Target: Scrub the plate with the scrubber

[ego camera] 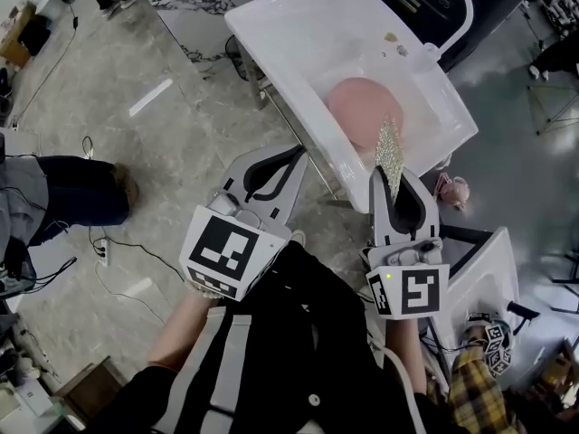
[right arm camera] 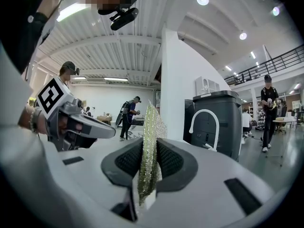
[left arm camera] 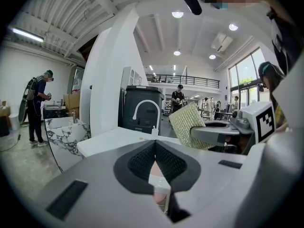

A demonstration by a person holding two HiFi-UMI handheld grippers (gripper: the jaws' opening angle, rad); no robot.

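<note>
Head view had the left gripper (ego camera: 291, 156) with its jaws pressed together and nothing between them, tips right by the near edge of the white sink (ego camera: 298, 34). The right gripper (ego camera: 394, 181) was clamped on the scrubber (ego camera: 390, 150), a glittery gold-green mesh pad held upright and edge-on, sticking out past the jaw tips. The pink plate (ego camera: 357, 107) lay in the sink basin straight ahead of the right jaws, and ahead and off to the right of the left ones. The scrubber's far end overlapped the plate's near rim from above, but I honestly couldn't tell whether it was touching. Right gripper view showed the jaw pads squeezing the mesh from both sides, with a white tap (right arm camera: 204, 122) ahead and to the right of those jaws.
</note>
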